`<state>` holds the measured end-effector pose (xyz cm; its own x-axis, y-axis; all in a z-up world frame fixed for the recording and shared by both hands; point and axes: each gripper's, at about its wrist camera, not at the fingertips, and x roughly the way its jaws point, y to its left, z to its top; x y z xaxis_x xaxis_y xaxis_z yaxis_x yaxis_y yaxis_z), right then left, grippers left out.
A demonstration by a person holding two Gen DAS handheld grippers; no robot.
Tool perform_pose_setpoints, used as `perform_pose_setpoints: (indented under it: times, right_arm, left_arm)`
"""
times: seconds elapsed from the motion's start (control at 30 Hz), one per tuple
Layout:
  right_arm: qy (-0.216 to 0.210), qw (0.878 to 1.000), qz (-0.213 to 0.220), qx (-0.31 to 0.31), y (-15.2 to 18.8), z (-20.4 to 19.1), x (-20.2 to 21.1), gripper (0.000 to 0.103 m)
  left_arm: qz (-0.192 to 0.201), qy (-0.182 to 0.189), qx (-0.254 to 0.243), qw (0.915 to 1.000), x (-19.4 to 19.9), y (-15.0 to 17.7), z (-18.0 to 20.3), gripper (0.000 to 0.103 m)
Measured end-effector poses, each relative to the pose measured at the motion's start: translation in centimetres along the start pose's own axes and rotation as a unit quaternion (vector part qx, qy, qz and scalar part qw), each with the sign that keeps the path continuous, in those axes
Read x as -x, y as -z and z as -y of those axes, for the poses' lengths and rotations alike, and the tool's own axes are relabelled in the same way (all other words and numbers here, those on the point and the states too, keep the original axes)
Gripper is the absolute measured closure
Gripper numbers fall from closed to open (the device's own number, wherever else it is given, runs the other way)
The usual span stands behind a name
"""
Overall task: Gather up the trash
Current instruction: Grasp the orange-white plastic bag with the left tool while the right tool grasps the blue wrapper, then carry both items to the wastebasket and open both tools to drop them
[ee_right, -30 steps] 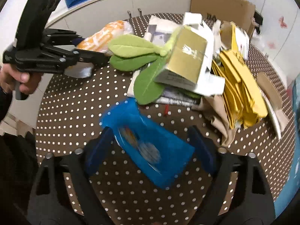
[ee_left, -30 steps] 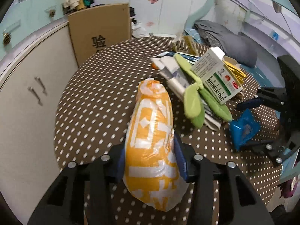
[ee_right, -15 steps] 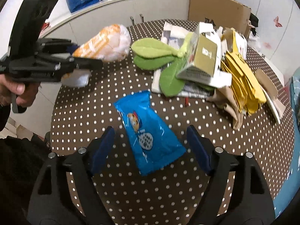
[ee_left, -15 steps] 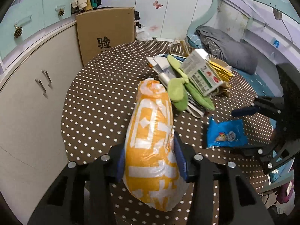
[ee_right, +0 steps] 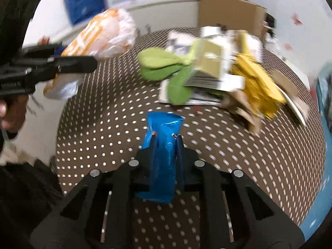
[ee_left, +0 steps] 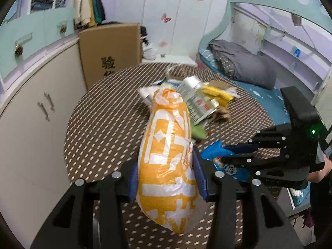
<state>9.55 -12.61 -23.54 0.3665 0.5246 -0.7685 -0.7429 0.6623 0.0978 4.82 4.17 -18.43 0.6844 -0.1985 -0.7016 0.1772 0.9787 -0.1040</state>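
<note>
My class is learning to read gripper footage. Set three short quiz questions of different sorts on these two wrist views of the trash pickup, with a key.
1. True or false: the left gripper is shut on the orange and white bag.
2. What does the right gripper hold? A) the green leaf-shaped piece B) the blue snack packet C) a yellow wrapper
3. Fill in: the loose pile of trash lies on a brown table with white ____.

Key
1. True: its pads press the bag's sides.
2. B: the jaws have just closed on the blue snack packet, while the green leaf-shaped piece lies in the pile.
3. Dots, as on the table.
</note>
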Motion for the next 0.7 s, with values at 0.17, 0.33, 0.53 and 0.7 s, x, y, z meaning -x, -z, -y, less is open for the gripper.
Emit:
perform_pose_setpoints:
  times: [0.17, 0.33, 0.53, 0.7]
  right_arm:
    - [0.013, 0.999, 0.01, -0.045, 1.5, 3.0, 1.6, 0.087]
    - [-0.004, 0.996, 0.014, -0.089, 2.3, 4.4, 2.7, 0.079]
    - [-0.011, 0.996, 0.011, -0.089, 2.7, 1.7, 0.9, 0.034]
    - [0.038, 0.999, 0.011, -0.029, 1.7, -0.9, -0.6, 0.077]
  left_arm:
    - [0.008, 0.03, -0.023, 0.9993, -0.7, -2.0, 3.1, 0.059]
    - [0.012, 0.049, -0.043, 0.9978, -1.7, -3.5, 6.1, 0.059]
    - [0.012, 0.051, -0.046, 0.9976, -1.9, -3.7, 7.3, 0.059]
    - [0.01, 0.04, -0.037, 0.9985, -1.7, -3.6, 6.6, 0.059]
